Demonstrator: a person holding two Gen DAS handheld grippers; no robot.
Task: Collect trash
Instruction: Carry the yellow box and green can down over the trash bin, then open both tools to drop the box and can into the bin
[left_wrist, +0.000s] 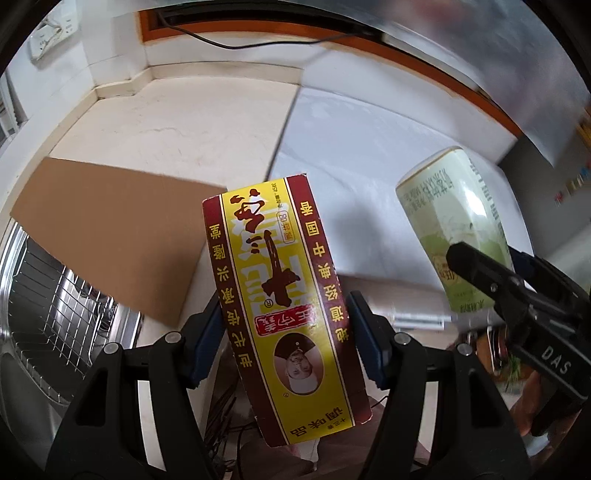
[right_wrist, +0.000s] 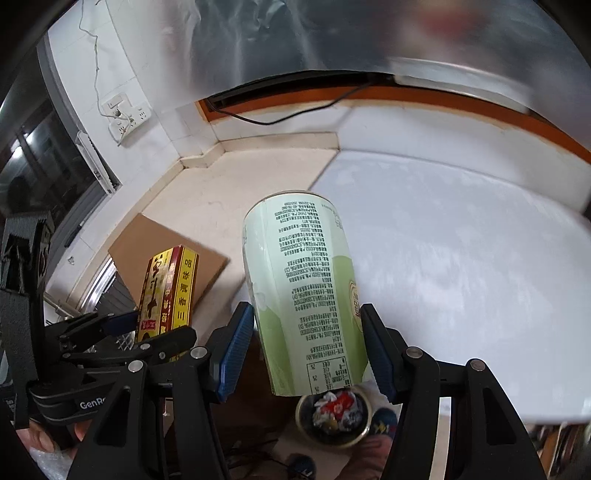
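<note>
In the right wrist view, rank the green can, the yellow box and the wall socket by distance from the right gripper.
1. Green can, clamped in the right gripper.
2. Yellow box, left, held by the left gripper.
3. Wall socket, far upper left.

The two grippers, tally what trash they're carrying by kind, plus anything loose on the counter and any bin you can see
Red and yellow cardboard seasoning box, clamped in the left gripper: 1
Pale green cylindrical drink can, clamped in the right gripper: 1
Flat brown cardboard sheet on the counter: 1
Round bin holding crumpled wrappers: 1
Total: 4
</note>
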